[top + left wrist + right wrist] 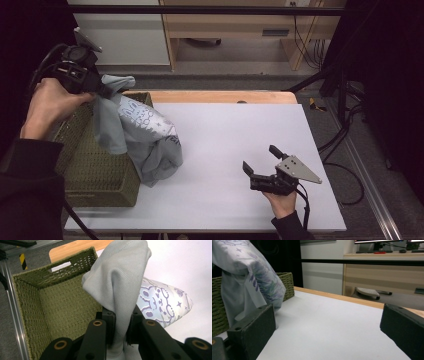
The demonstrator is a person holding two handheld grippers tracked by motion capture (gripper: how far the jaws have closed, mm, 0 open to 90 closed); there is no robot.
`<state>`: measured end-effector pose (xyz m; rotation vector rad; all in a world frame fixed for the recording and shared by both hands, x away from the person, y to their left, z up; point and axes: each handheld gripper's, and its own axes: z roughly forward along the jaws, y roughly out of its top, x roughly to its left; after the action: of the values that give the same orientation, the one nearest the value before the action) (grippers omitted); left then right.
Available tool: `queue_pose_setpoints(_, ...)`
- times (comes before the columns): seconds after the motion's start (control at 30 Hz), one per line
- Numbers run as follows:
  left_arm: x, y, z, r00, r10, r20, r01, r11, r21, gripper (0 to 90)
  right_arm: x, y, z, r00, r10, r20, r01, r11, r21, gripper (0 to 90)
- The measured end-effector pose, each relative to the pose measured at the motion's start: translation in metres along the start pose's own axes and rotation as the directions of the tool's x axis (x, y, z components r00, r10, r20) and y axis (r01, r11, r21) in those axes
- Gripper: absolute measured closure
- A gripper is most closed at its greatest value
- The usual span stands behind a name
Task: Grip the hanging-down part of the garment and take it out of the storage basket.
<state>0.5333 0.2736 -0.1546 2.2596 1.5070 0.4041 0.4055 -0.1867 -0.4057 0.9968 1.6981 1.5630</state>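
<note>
jaws of the left gripper (102,89) pinch a grey printed cloth (145,137) hanging over the green basket (95,175); right gripper (260,162) rests spread. left gripper view: cloth (120,290) clamped above basket (62,302). right gripper view: jaws apart over white table (324,327).

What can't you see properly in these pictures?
- The basket floor: in the high view the hanging shirt and the person's left arm cover part of it.
- The shirt's printed writing: too small and creased to read in all views.
- The shirt's lower end: hidden behind the left gripper in its own view.
</note>
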Motion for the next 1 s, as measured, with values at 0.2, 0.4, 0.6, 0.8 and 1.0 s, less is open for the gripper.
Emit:
queue_pose_setpoints(0.2,0.002,-0.002,0.000,1.0000,-0.003,0.002,0.003,1.0000,-0.004,79.4,0.001,-0.013,-0.009,0.9999,0.004,0.012,-0.004,1.000,0.007,0.3)
queue_pose_setpoints(0.4,0.002,-0.001,0.000,1.0000,-0.003,0.005,0.003,1.0000,-0.003,79.5,0.002,-0.024,-0.016,0.9996,0.008,0.027,-0.008,1.000,0.004,0.3)
queue_pose_setpoints(0.6,0.003,-0.003,0.000,1.0000,-0.005,0.006,0.005,1.0000,-0.006,79.5,0.001,-0.034,-0.025,0.9989,0.021,0.042,-0.021,1.000,0.002,0.3)
queue_pose_setpoints(0.8,0.003,-0.003,0.001,0.9999,-0.005,0.010,0.005,1.0000,-0.007,79.5,-0.002,-0.039,-0.029,0.9988,0.018,0.046,-0.018,1.000,0.003,0.3)
queue_pose_setpoints(1.0,0.001,-0.002,0.002,0.9999,-0.002,0.011,0.002,1.0000,-0.006,79.5,-0.001,-0.039,-0.031,0.9987,0.017,0.048,-0.017,1.000,-0.004,0.3)
